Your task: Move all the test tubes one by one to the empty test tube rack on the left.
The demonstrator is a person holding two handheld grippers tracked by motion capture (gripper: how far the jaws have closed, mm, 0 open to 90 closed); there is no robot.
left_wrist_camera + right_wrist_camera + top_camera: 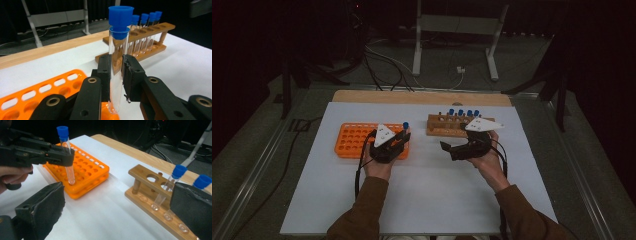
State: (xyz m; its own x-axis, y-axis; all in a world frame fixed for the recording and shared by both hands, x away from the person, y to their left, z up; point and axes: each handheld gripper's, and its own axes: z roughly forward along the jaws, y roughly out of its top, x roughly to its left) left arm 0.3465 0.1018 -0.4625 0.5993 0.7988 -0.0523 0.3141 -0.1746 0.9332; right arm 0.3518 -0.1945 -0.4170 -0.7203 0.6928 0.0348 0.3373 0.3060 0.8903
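A clear test tube with a blue cap [117, 62] stands upright between the pads of my left gripper [117, 72], which is shut on its middle. The tube's round bottom [71, 180] is at the top of the orange rack [92, 170], near that rack's right end; I cannot tell whether it sits in a hole. From above, the left gripper [403, 136] is at the orange rack's right end [349, 142]. My right gripper [117, 195] is open and holds nothing. It lies in front of the wooden rack [442, 131], jaws wide and turned left [451, 150].
Several blue-capped tubes [462, 113] stand in the wooden rack [142, 173]. A white sheet [427, 195] covers the table, with a wooden strip [422, 96] along its far edge. Cables and a metal stand [457, 25] lie on the floor beyond.
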